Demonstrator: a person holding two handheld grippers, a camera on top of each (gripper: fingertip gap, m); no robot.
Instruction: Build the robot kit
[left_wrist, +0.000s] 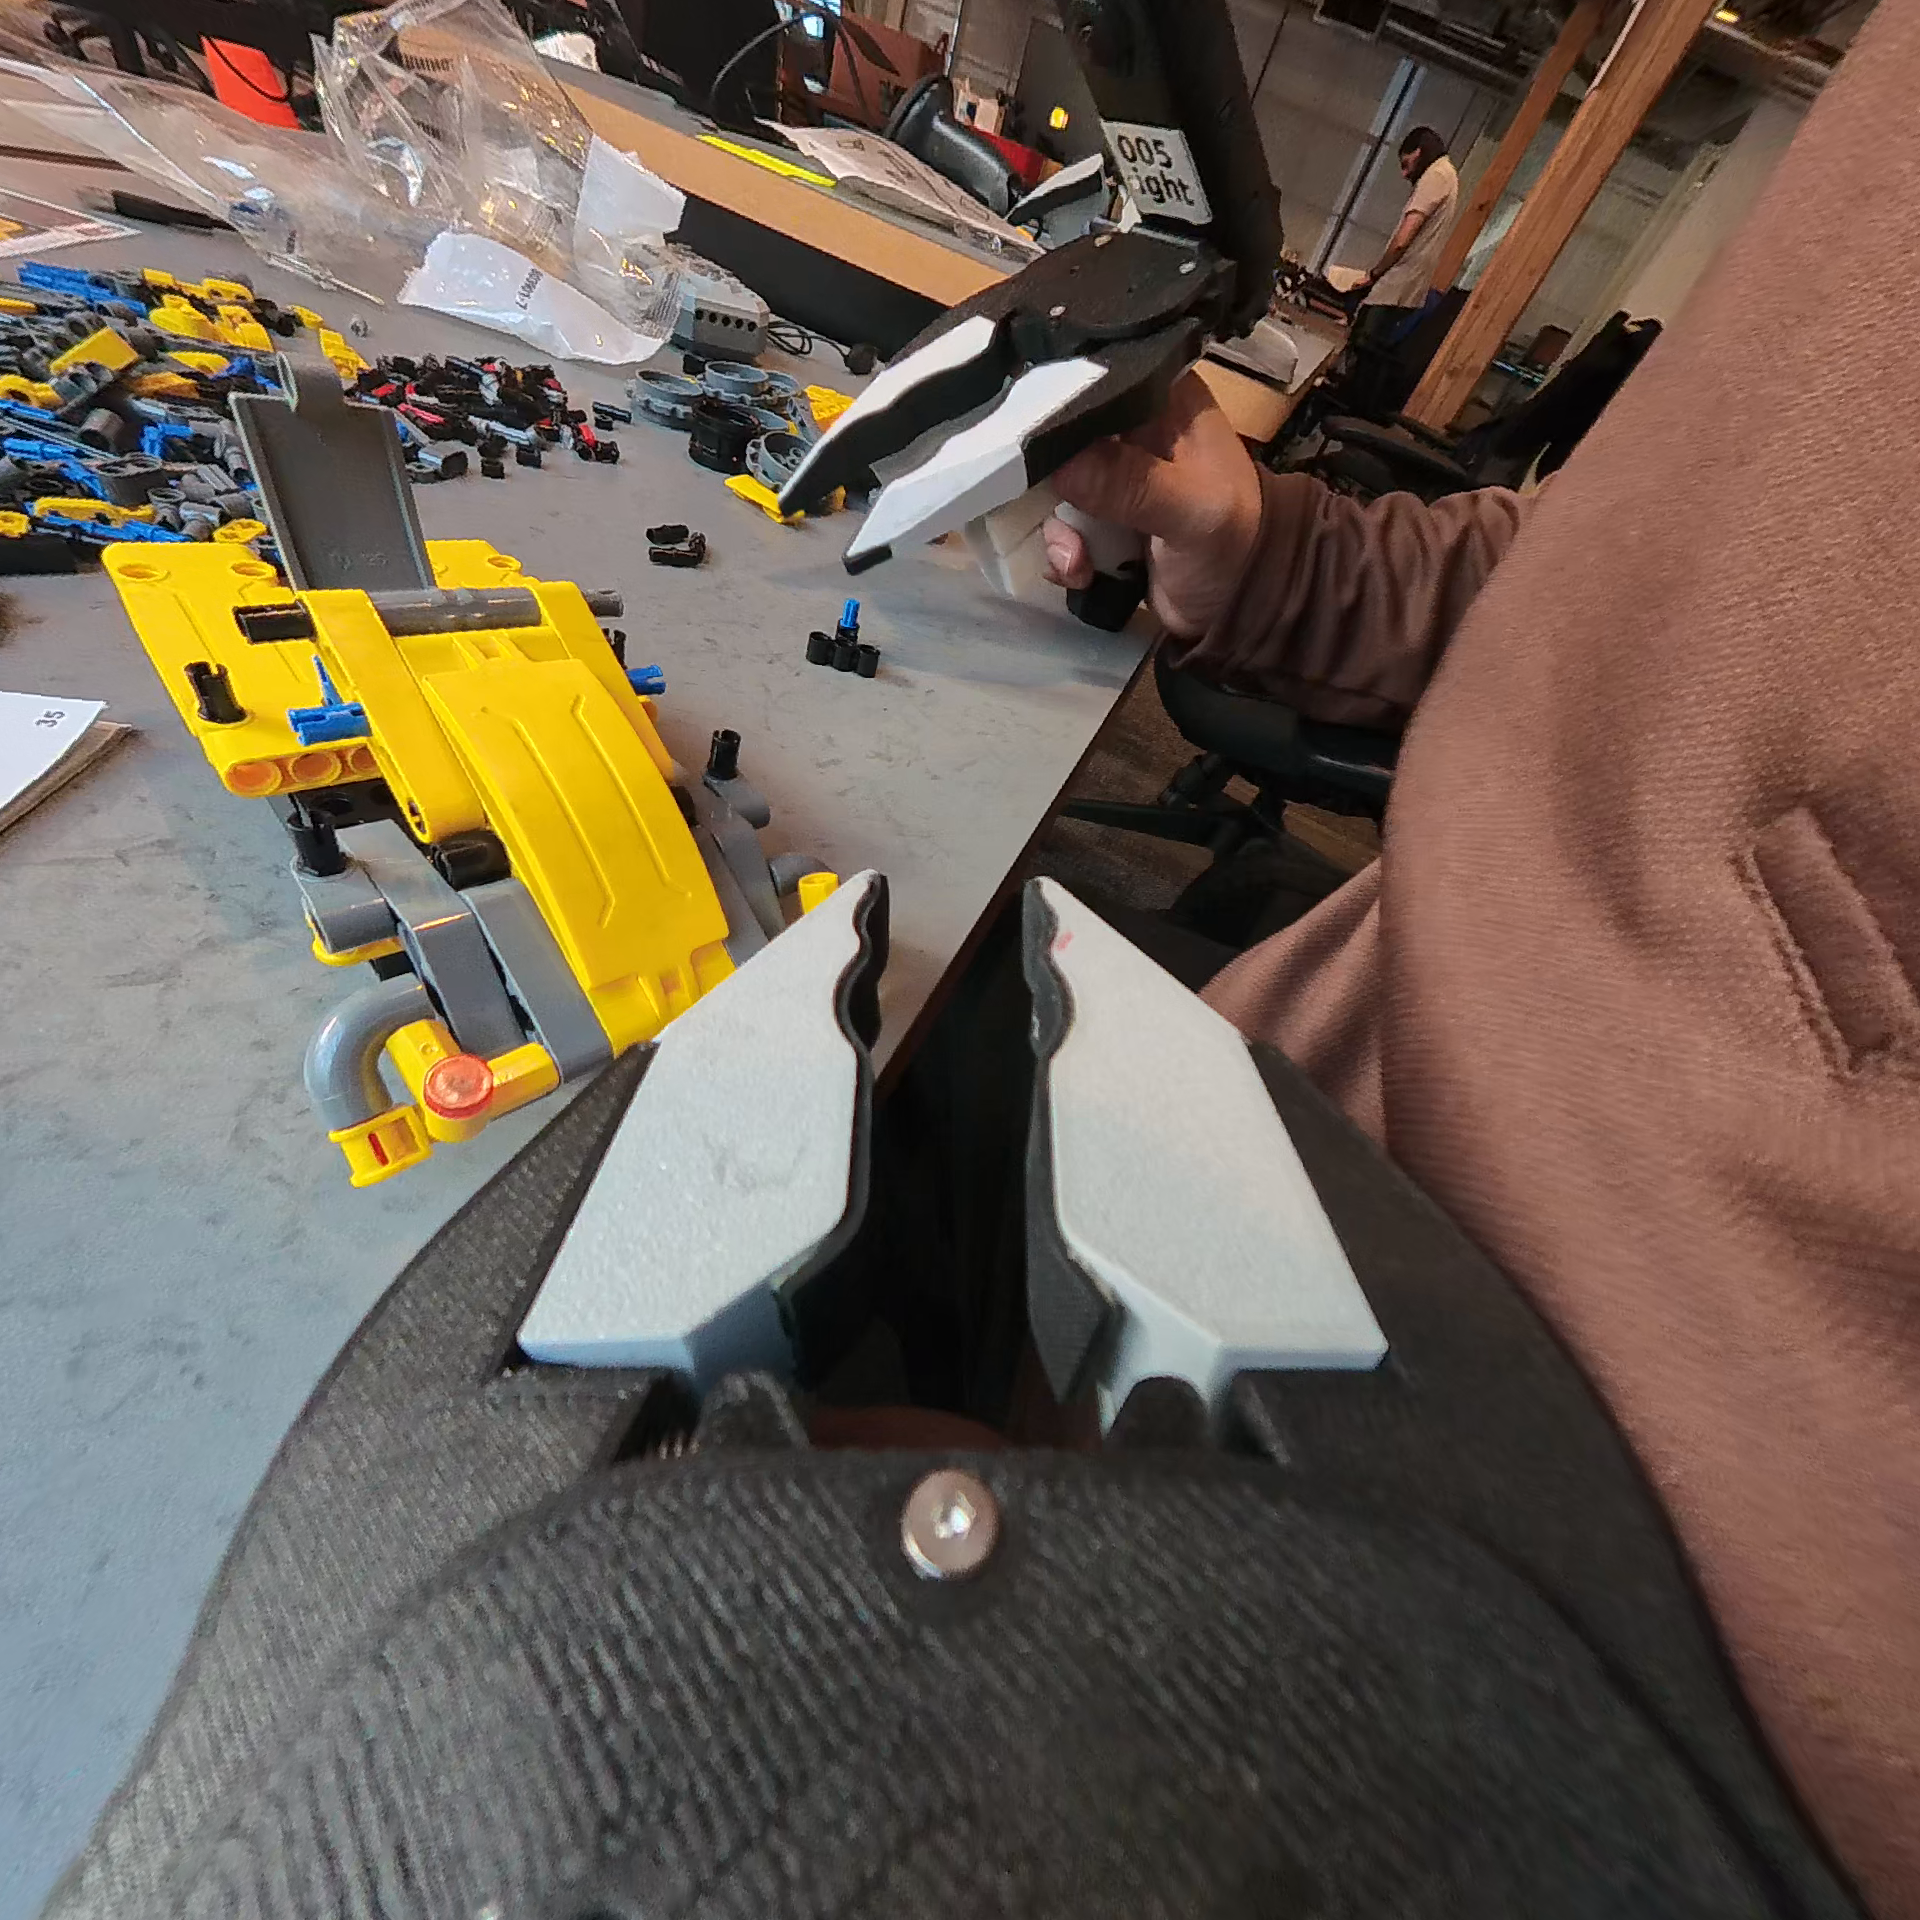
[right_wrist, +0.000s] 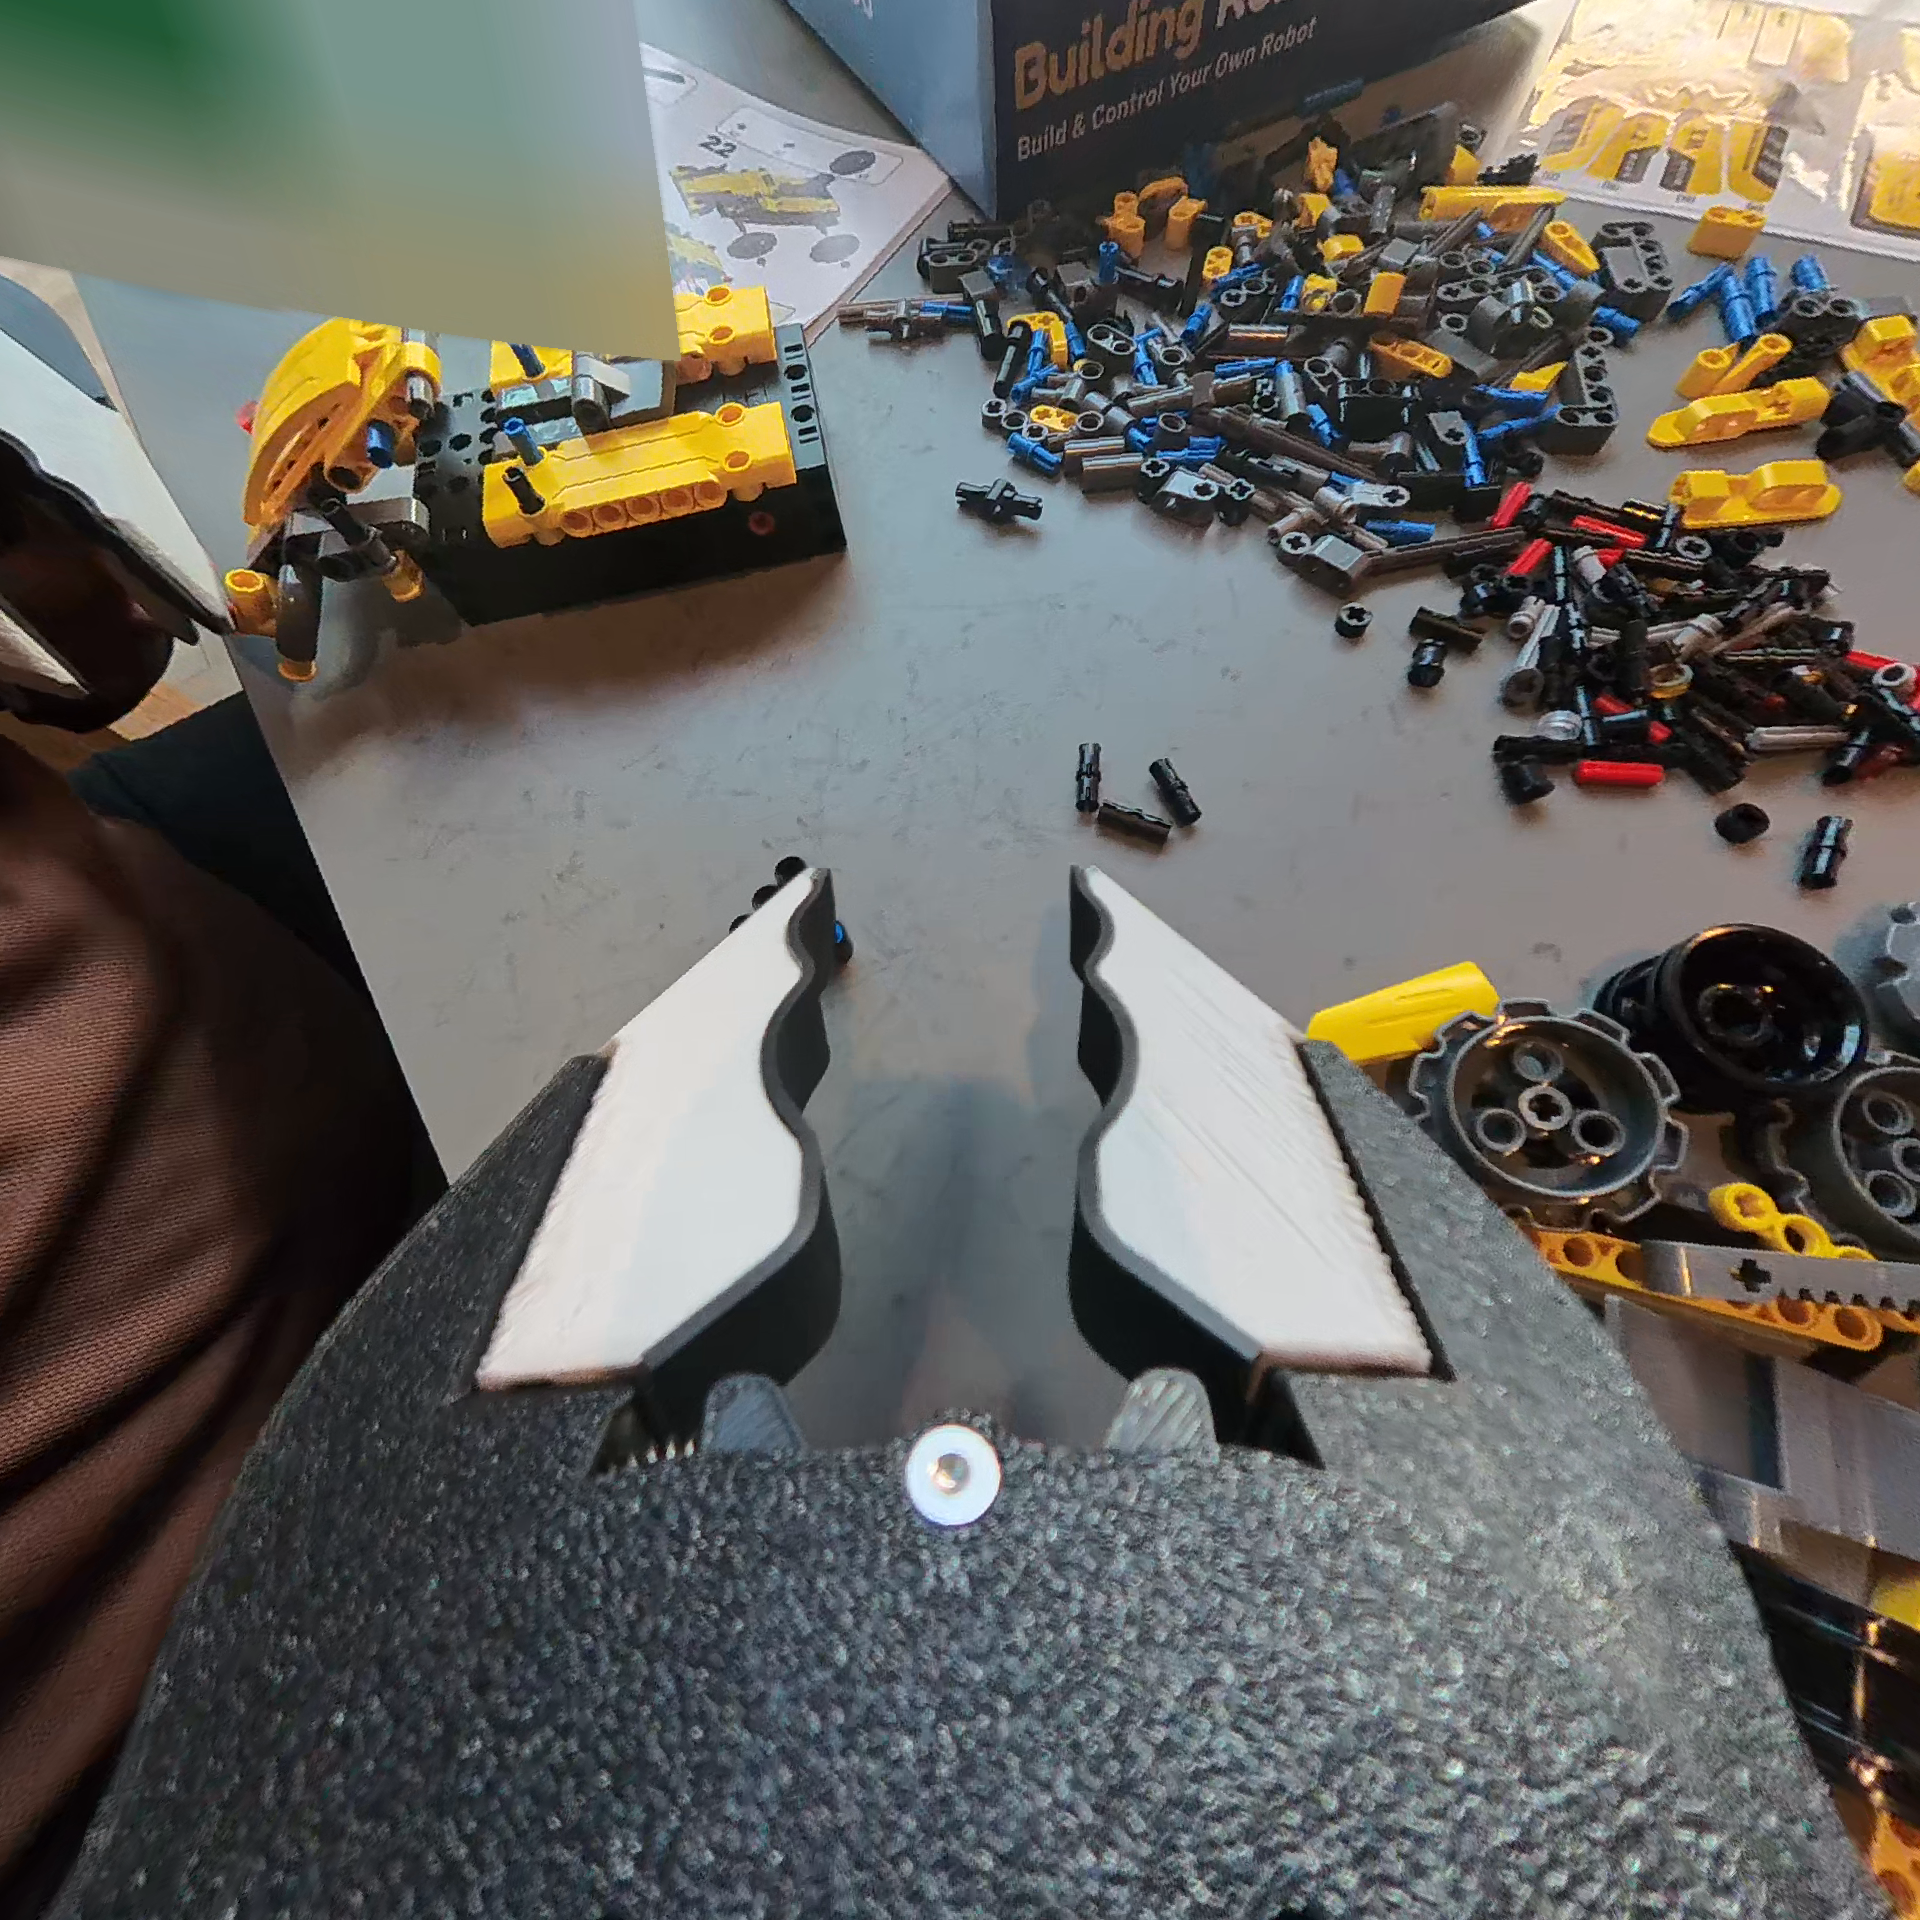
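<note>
Half-built yellow and grey brick vehicle (left_wrist: 457, 790) resting on grey bench (left_wrist: 156, 1195), likely parked within reach. Left claw (left_wrist: 951, 904) spread, empty, over bench edge. Right claw (right_wrist: 948, 894) spread, empty, beside small black-and-blue connector (right_wrist: 836, 940). Printed dark box (right_wrist: 1195, 94) behind loose pile (right_wrist: 1403, 416); wording left unquoted.

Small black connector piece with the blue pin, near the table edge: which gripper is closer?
Right. The right gripper hovers open just above the small black connector piece with the blue pin, which peeks out beside its left finger. The left gripper sits open farther off at the table edge.
</note>
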